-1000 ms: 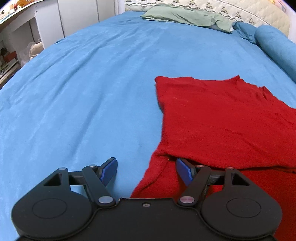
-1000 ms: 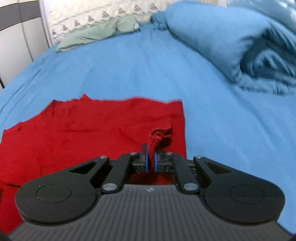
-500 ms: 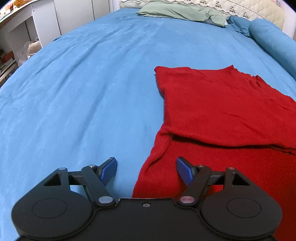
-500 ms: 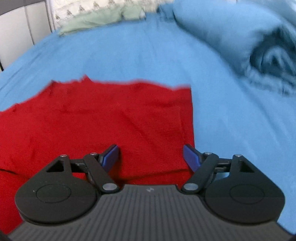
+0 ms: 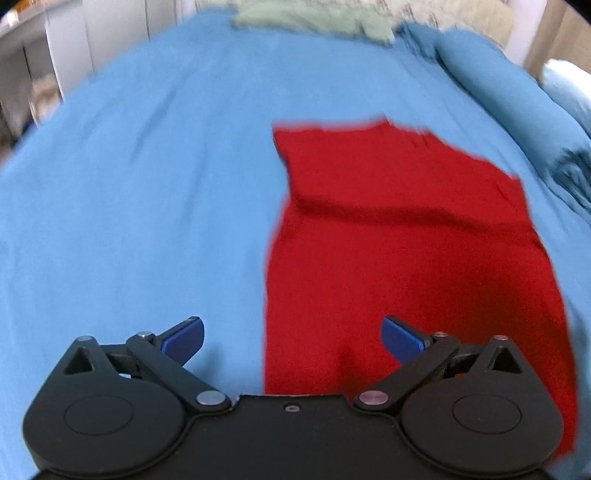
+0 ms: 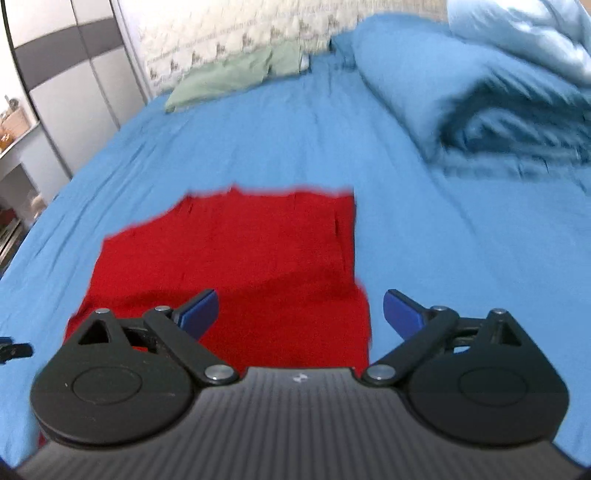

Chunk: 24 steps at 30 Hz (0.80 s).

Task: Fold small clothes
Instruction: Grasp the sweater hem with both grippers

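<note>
A red knitted garment [image 5: 402,240] lies flat on the blue bedsheet [image 5: 147,192], its far part folded over onto the near part along a crosswise crease. My left gripper [image 5: 293,338] hovers above the garment's near left edge; its jaws are opening wide and hold nothing. In the right wrist view the same red garment [image 6: 251,258] lies ahead. Above its near right corner my right gripper [image 6: 301,312] hangs with its jaws opening wide and nothing between them. Both views are blurred by motion.
A rolled blue duvet [image 6: 480,103] lies along the right side of the bed. A green pillow [image 6: 229,79] rests by the patterned headboard [image 6: 236,40]. White cabinets [image 5: 114,33] and a wardrobe [image 6: 74,92] stand left of the bed.
The right gripper let go of the garment's cuff and opened wide. The left gripper widened too. Both pulled back and up, so the garment looks smaller and lies flat.
</note>
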Available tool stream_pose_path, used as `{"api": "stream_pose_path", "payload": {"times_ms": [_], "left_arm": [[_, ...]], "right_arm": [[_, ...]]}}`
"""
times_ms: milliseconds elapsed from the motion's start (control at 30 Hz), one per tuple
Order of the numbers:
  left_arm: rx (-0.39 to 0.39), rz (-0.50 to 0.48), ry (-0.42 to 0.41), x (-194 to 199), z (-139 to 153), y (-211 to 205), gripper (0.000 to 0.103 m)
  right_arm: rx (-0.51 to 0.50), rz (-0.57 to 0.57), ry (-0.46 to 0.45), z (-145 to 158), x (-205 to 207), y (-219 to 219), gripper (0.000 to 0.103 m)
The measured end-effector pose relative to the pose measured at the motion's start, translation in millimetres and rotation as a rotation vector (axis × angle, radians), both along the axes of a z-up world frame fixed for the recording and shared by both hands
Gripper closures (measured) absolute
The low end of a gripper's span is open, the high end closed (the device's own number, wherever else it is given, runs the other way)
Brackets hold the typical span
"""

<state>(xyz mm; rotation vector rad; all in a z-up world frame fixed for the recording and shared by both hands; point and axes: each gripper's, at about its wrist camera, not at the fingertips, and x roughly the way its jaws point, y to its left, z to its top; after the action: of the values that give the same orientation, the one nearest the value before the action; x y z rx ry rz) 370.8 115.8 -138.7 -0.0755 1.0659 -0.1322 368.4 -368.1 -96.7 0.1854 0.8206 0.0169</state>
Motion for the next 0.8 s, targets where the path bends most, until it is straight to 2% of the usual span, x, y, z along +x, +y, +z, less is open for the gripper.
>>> {"api": "stream_pose_path", "payload": {"times_ms": [100, 267, 300, 333, 367, 400, 533, 600, 633, 667, 800], "left_arm": [[-0.049, 0.005, 0.119, -42.6, -11.4, 7.2, 0.001], [-0.083, 0.052, 0.227, -93.6, -34.8, 11.4, 0.021], [-0.082, 0.055, 0.235, -97.6, -39.6, 9.4, 0.024], [-0.075, 0.056, 0.242, -99.4, -43.5, 8.1, 0.031], [-0.065, 0.058, 0.25, -99.9, -48.0, 5.6, 0.039], [-0.06, 0.061, 0.256, -100.0, -50.8, 1.7, 0.042], [-0.066, 0.09, 0.23, -102.5, -55.9, -4.4, 0.042], [-0.065, 0.104, 0.226, -106.3, -57.2, -7.1, 0.045], [-0.06, 0.103, 0.226, -107.2, -57.5, -9.4, 0.05], [-0.052, 0.1, 0.228, -108.0, -58.4, -12.4, 0.055], [-0.043, 0.099, 0.236, -105.6, -62.3, -14.5, 0.059]], "right_arm": [[-0.014, -0.007, 0.095, -13.2, -50.0, 2.4, 0.0], [-0.039, -0.033, 0.252, -52.9, -112.1, 12.3, 0.0], [-0.044, -0.041, 0.268, -59.2, -119.0, 13.6, 0.0], [-0.045, -0.051, 0.285, -65.5, -124.3, 14.7, 0.0], [-0.042, -0.059, 0.303, -72.2, -129.5, 14.6, 0.004], [-0.04, -0.065, 0.32, -77.5, -133.3, 14.8, 0.007], [-0.03, -0.084, 0.374, -90.2, -143.8, 15.2, 0.018], [-0.013, -0.089, 0.398, -97.1, -149.8, 14.1, 0.025], [0.008, -0.093, 0.41, -99.1, -151.2, 13.3, 0.032], [0.026, -0.093, 0.417, -102.2, -152.7, 11.4, 0.033], [0.049, -0.097, 0.44, -110.3, -156.7, 9.6, 0.035]]}}
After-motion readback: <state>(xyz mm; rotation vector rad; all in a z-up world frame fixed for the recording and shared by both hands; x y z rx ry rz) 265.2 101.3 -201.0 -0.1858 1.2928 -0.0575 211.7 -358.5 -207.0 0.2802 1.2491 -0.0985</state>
